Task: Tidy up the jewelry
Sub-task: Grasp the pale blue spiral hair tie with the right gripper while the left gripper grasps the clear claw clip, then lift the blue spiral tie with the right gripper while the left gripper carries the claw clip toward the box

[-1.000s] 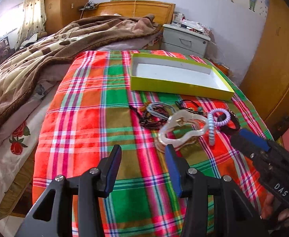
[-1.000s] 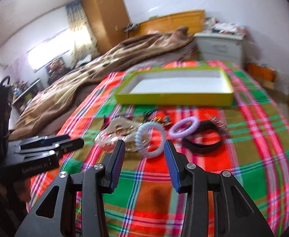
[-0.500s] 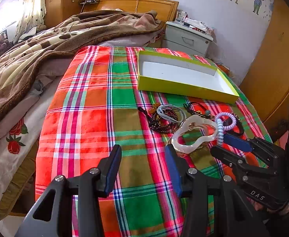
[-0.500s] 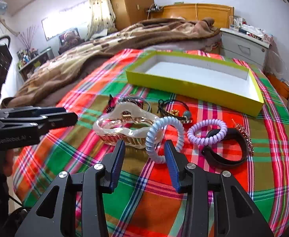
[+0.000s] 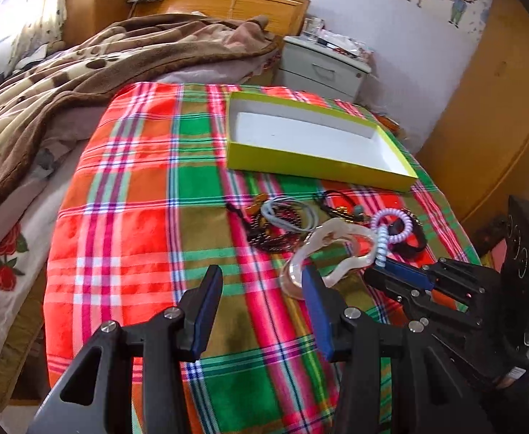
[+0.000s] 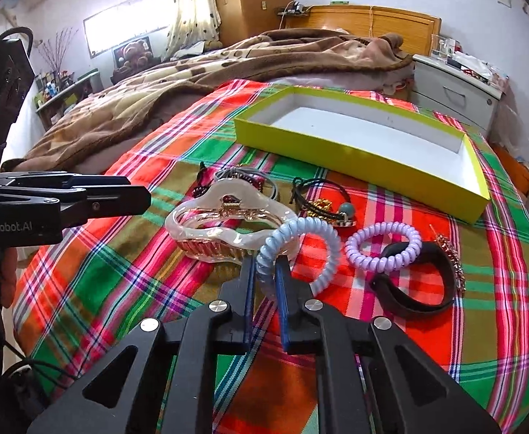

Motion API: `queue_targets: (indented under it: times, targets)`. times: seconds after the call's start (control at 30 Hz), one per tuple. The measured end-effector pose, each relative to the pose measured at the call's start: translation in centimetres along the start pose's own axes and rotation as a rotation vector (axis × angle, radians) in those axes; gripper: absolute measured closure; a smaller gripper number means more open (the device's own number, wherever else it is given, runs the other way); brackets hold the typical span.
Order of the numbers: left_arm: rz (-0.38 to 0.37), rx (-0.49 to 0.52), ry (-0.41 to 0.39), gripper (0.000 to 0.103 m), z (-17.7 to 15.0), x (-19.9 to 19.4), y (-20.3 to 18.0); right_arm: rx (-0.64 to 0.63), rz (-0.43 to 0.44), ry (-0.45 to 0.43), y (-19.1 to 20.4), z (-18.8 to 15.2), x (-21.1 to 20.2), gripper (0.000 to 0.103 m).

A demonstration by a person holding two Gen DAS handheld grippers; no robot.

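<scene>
Your right hand-held gripper (image 6: pixel 266 271) has just closed on the blue coil (image 6: pixel 297 249), left hand-held gripper (image 5: pixel 261 289) gapes idle; box (image 6: pixel 355 152) bare, all jewelry still out.

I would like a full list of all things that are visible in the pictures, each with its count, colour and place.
box: 1, yellow-green outside, white inside, nothing in it, far side of the plaid cloth
blue coil hair tie: 1, light blue, pinched between the right gripper's pads
purple coil hair tie: 1, lilac, right of the blue one
hair claw: 1, translucent cream with gold teeth, left of the blue tie
black band: 1, black, right front
cords and beads: a tangle, grey and dark, behind the claw
blanket: 1, brown, on the bed
nightstand: 1, grey-white, by the wall
left gripper: 1, black, jaws open, holding nothing
right gripper: 1, black, jaws just closed on the blue tie
</scene>
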State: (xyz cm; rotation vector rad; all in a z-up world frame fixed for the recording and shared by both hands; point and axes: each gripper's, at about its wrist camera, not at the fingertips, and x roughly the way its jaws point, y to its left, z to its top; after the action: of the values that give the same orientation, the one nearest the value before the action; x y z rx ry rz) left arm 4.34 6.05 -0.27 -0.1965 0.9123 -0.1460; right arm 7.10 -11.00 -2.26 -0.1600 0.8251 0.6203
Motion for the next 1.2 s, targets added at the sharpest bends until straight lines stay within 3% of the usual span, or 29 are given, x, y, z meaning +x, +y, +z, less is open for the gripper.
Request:
queue_targets:
  times: [0.17, 0.43, 0.77, 0.93, 1.0, 1.2]
  targets:
    - [-0.018, 0.034, 0.022, 0.056, 1.0, 0.6, -0.7, 0.054, 0.008, -0.036, -0.9, -0.4, -1.6, 0.093]
    - [-0.04, 0.205, 0.066, 0.056, 2.5, 2.1, -3.1, 0.11, 0.011, -0.096, -2.1, -0.5, -4.3, 0.093]
    - [0.025, 0.404, 0.14, 0.056, 2.7, 4.7, -6.0, 0.142, 0.008, -0.125, -2.8, 0.2, -5.5, 0.093]
    - [0.027, 0.433, 0.174, 0.056, 2.9, 5.7, -6.6, 0.153, 0.013, -0.124, -3.4, 0.5, -5.2, 0.093]
    - [0.014, 0.439, 0.191, 0.058, 2.8, 6.0, -6.9, 0.158, 0.013, -0.121, -3.8, 0.6, -5.0, 0.093]
    - [0.003, 0.427, 0.19, 0.076, 2.5, 5.9, -7.4, 0.162, 0.007, -0.119, -4.2, 0.8, -4.9, 0.093]
